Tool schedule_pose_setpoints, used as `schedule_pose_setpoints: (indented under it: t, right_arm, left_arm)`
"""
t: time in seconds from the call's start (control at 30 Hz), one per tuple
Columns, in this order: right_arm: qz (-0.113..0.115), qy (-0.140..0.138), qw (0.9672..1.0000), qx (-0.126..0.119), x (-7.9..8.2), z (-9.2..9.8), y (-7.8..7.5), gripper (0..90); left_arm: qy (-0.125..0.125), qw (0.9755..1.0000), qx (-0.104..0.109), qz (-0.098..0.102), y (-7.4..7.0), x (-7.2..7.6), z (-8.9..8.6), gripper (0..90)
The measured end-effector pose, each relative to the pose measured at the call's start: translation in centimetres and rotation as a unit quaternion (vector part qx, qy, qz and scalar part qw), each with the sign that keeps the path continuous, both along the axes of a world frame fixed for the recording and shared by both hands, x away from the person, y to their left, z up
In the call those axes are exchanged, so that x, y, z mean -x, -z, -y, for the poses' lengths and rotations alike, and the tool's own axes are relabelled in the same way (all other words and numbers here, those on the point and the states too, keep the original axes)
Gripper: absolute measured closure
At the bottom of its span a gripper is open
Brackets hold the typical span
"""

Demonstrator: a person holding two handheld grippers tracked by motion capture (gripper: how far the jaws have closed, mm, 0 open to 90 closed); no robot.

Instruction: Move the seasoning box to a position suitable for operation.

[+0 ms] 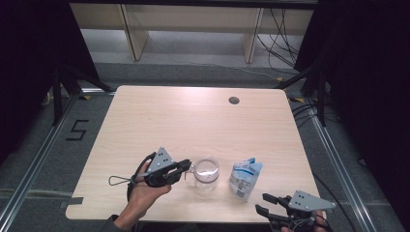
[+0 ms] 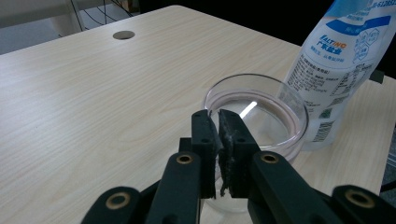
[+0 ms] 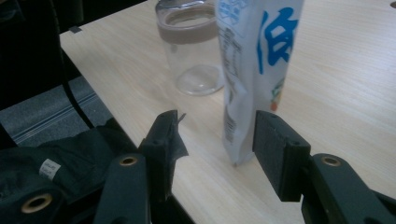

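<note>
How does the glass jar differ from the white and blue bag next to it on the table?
The glass jar is clear, round and rigid; the bag is opaque, white with blue print, and soft and creased. The jar is open at the top and looks empty; the bag appears closed. The left claw is shut on the jar's rim, while the right claw stands open near the bag without touching it. Both stand upright on the table, side by side.

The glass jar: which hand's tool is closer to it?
Left. The left tool is shut on the jar's rim; the right tool is beyond the bag, near the table edge.
</note>
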State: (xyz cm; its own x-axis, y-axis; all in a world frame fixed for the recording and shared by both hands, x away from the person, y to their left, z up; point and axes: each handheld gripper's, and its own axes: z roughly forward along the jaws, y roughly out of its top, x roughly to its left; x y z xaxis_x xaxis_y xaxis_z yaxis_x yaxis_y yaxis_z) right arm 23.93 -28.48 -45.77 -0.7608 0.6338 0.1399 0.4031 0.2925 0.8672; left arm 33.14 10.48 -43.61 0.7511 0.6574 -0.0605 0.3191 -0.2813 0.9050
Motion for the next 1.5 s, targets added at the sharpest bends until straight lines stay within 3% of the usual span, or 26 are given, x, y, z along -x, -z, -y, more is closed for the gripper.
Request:
schedule_pose_setpoints:
  t: [0.07, 0.17, 0.2, 0.23, 0.3, 0.4, 0.43, 0.47, 0.63, 0.67, 0.87, 0.97, 1.0, 1.17, 1.2, 1.23, 1.3, 1.37, 1.47, 1.5]
  right_arm:
    - [0.005, -0.002, 1.0, 0.003, 0.0, -0.2, 0.0, 52.3]
    - [-0.009, -0.01, 0.9999, 0.0, 0.5, -0.9, 0.0, 53.8]
    - [0.004, -0.012, 0.9999, -0.001, 0.5, -1.2, 0.1, 54.1]
    - [-0.01, -0.005, 0.9999, -0.002, 0.7, -1.5, 0.1, 55.3]
    - [-0.006, -0.007, 1.0, 0.0, 0.7, -1.7, 0.1, 56.0]
    - [0.004, -0.003, 1.0, -0.003, 0.8, -2.8, 0.1, 57.9]
    - [0.012, -0.015, 0.9998, 0.0, 0.6, -3.0, 0.1, 58.1]
    - [0.035, -0.012, 0.9993, 0.008, 0.5, -3.2, 0.2, 58.2]
    - [0.017, -0.014, 0.9997, 0.006, 0.5, -3.9, 0.3, 59.1]
    - [0.03, -0.015, 0.9994, 0.009, 0.3, -3.9, 0.3, 59.5]
    - [0.018, -0.016, 0.9997, 0.003, 0.0, -5.0, 0.3, 61.9]
    - [0.022, -0.009, 0.9997, -0.001, 0.1, -5.7, 0.3, 62.9]
    - [0.038, -0.021, 0.999, 0.001, -0.5, -6.1, 0.4, 63.0]
    - [0.031, -0.024, 0.9992, 0.009, -0.9, -7.2, 0.6, 63.8]
    - [0.042, -0.029, 0.9986, 0.017, -1.1, -7.6, 0.7, 64.1]
    - [0.033, -0.027, 0.999, 0.014, -1.0, -7.9, 0.7, 64.4]
    - [0.044, -0.032, 0.9984, 0.015, -1.2, -8.1, 0.8, 64.9]
    - [0.032, -0.031, 0.9989, 0.011, -1.3, -8.4, 0.9, 65.7]
    - [0.034, -0.031, 0.9988, 0.02, -1.5, -8.7, 0.9, 67.2]
    - [0.046, -0.03, 0.9982, 0.024, -1.6, -8.8, 1.0, 67.2]
  left_arm:
    - [0.0, 1.0, 0.0, -0.001, 0.0, 0.0, 0.0, 84.5]
    - [0.003, 1.0, 0.001, -0.001, 0.1, -0.2, 0.1, 84.5]
    - [0.0, 1.0, -0.002, -0.003, 0.1, -0.2, 0.1, 84.5]
    - [0.0, 1.0, -0.002, -0.003, 0.1, -0.2, 0.1, 84.6]
    - [-0.001, 1.0, -0.002, -0.004, 0.3, -0.2, 0.2, 84.6]
    - [-0.002, 0.9999, -0.008, -0.008, 0.6, -0.2, 0.0, 84.5]
    - [-0.002, 0.9999, -0.008, -0.008, 0.6, -0.2, 0.0, 84.5]
    - [-0.002, 0.9999, -0.006, -0.01, 0.7, -0.3, 0.0, 84.5]
    - [0.001, 1.0, -0.004, -0.008, 0.8, -0.3, 0.0, 84.4]
    - [0.001, 1.0, -0.004, -0.009, 0.8, -0.4, 0.0, 84.3]
    - [-0.001, 1.0, -0.004, -0.006, 0.8, -0.3, 0.0, 84.3]
    - [0.0, 1.0, -0.002, -0.009, 0.8, -0.3, 0.0, 84.2]
    - [0.0, 1.0, 0.0, -0.007, 0.9, -0.3, 0.0, 84.2]
    - [0.0, 1.0, -0.002, -0.007, 0.9, -0.2, -0.1, 84.3]
    - [0.001, 1.0, -0.002, -0.007, 0.9, -0.2, -0.1, 84.3]
    - [0.0, 1.0, -0.001, -0.007, 0.9, -0.1, -0.1, 84.3]
    - [0.001, 1.0, -0.002, -0.006, 0.9, -0.1, -0.1, 84.3]
    - [0.001, 1.0, -0.002, -0.006, 0.9, -0.1, -0.1, 84.2]
    - [0.001, 1.0, -0.001, -0.006, 0.9, -0.1, -0.2, 83.9]
    - [0.001, 1.0, -0.001, -0.006, 0.9, -0.1, -0.2, 84.0]
